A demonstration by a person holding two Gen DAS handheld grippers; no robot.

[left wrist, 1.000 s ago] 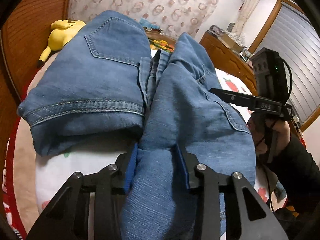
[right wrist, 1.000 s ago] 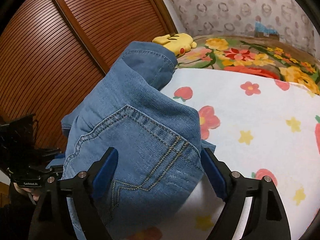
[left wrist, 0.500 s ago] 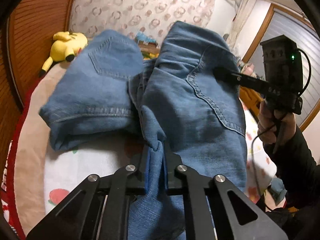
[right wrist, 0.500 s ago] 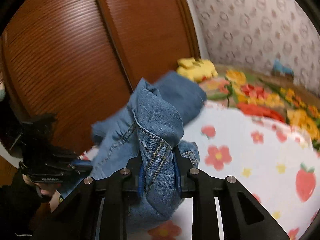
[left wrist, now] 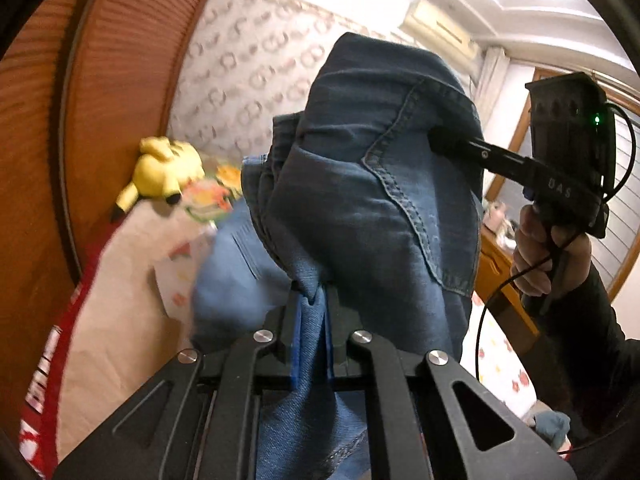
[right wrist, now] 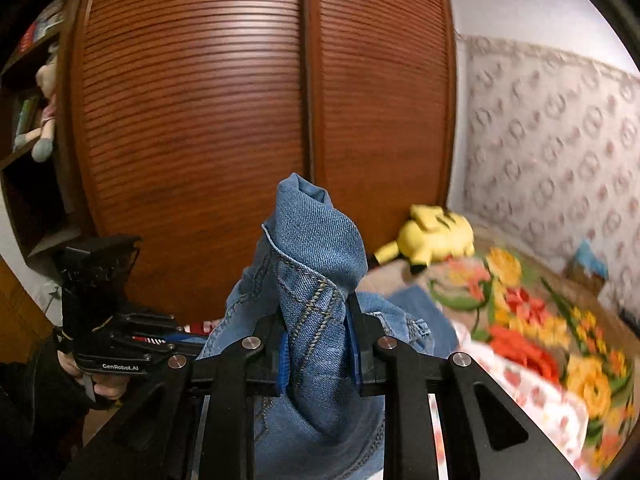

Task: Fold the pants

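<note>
Denim pants hang bunched between both hands above the bed, left gripper and right gripper each clamped on fabric, likely to shake them straight.

Black linkage left gripper with silver screws, blue-padded fingers; black sleeve.

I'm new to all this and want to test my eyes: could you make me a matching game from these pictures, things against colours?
Things:
1. pants
2. plush toy
3. wardrobe doors
4. little light on the right gripper

Colours:
A. reddish brown
B. green
C. blue
D. yellow

Pairs: 1-C, 2-D, 3-A, 4-B
</note>
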